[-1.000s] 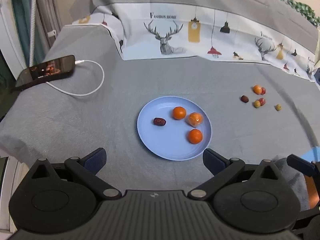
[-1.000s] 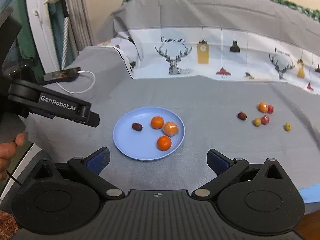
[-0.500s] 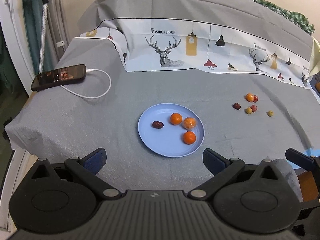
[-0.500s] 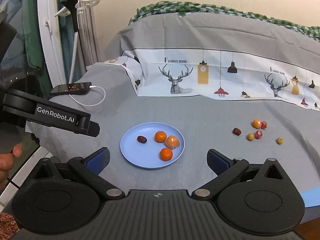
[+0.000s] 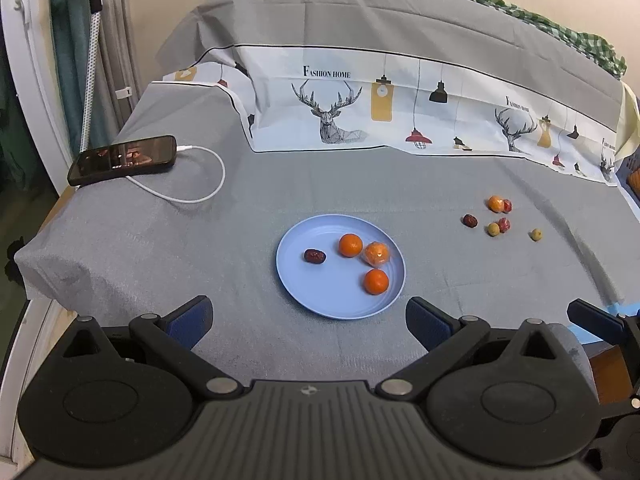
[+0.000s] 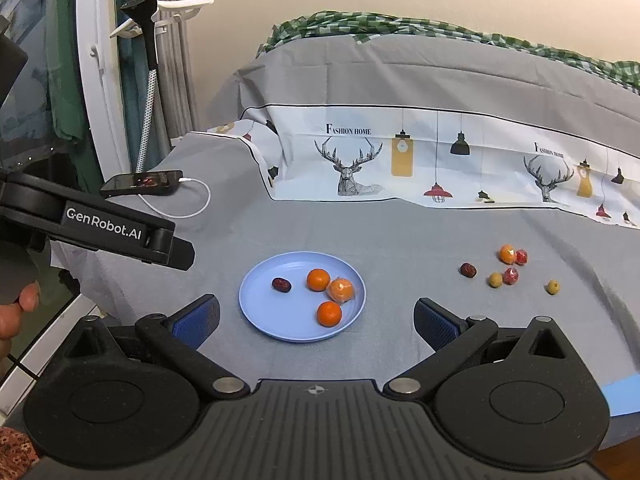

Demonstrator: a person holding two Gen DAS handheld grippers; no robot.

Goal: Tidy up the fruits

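Fruits lie in two groups on a tabletop [image 5: 120,240] covered by a grey cloth. One group sits on a light blue plate [image 5: 296,280] near the front middle: a dark red date [image 5: 315,256] toward the plate's left side, a bare orange [image 5: 351,245] behind the centre, an orange in a clear wrapper [image 5: 376,253] touching or just beside it on the right, and another bare orange [image 5: 376,281] nearer the front rim. The second group lies loose on the cloth, well to the right of the plate: a dark date [image 5: 470,221], a wrapped orange [image 5: 495,203] touching a small red wrapped fruit [image 5: 507,205], a yellow-green fruit [image 5: 493,229] just beside a second red wrapped fruit [image 5: 504,224], and one more yellow-green fruit [image 5: 536,234] set a little apart to the right.

The left gripper [image 5: 308,318] is held above the near edge of the tabletop with its jaws spread wide and nothing between them; the plate shows in the gap between its blue pads. The right gripper [image 6: 316,316] is likewise released and empty, also facing the plate. In the right wrist view the left gripper's black body, marked "GenRobot.AI", shows at the left edge, with part of a hand [image 6: 16,312] below it.

At the far left of the tabletop a black phone [image 5: 122,159] lies with a white cable [image 5: 200,196] plugged in and looping across the cloth. Behind the fruits, a white printed cloth [image 5: 400,116] with deer and lamps drapes down.
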